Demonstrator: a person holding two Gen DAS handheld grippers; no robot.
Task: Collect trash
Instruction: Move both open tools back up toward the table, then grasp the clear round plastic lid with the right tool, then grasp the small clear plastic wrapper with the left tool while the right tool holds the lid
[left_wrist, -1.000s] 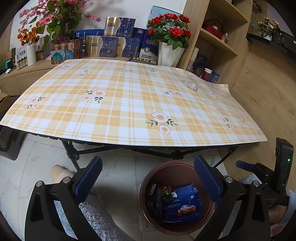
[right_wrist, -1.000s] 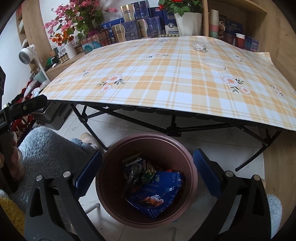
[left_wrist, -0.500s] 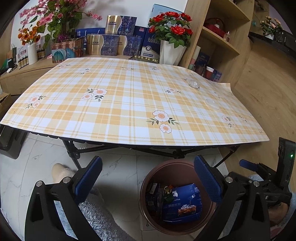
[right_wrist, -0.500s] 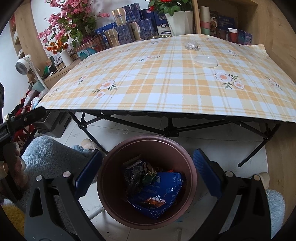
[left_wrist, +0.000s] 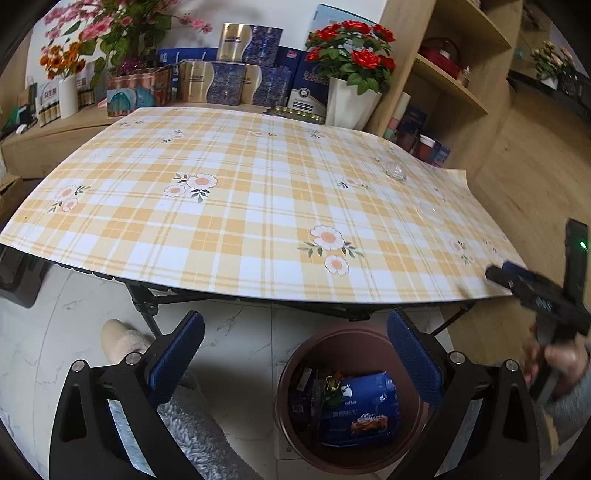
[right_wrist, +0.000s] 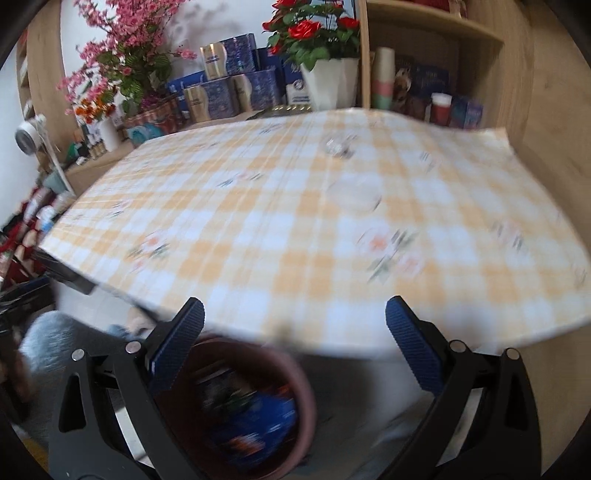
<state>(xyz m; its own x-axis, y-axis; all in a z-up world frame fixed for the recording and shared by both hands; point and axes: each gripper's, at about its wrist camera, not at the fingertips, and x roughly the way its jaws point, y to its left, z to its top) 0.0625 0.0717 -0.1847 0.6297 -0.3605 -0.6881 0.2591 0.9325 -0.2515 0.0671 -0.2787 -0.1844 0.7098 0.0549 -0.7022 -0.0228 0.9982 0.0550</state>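
Note:
A brown bin (left_wrist: 295, 373) stands on the floor under the table's near edge, holding a blue coffee bag (left_wrist: 360, 410) and dark wrappers. It shows blurred in the right wrist view (right_wrist: 303, 398). A clear crumpled wrapper (left_wrist: 395, 171) and a clear round lid (left_wrist: 428, 211) lie on the checked tablecloth at the far right; both show in the right wrist view, the wrapper (right_wrist: 338, 146) behind the lid (right_wrist: 352, 195). My left gripper (left_wrist: 295, 362) is open and empty above the floor. My right gripper (right_wrist: 295, 354) is open and empty at the table's near edge.
The yellow checked table (left_wrist: 229, 206) stands on black folding legs. Flower pots and blue boxes (left_wrist: 236, 79) line the back. A wooden shelf unit (left_wrist: 443, 74) stands at the right. My slippered foot (left_wrist: 118, 338) is on the marble floor.
My right gripper has risen fast from over the bin toward the table's top, still open. The left gripper has risen slightly and stays open.

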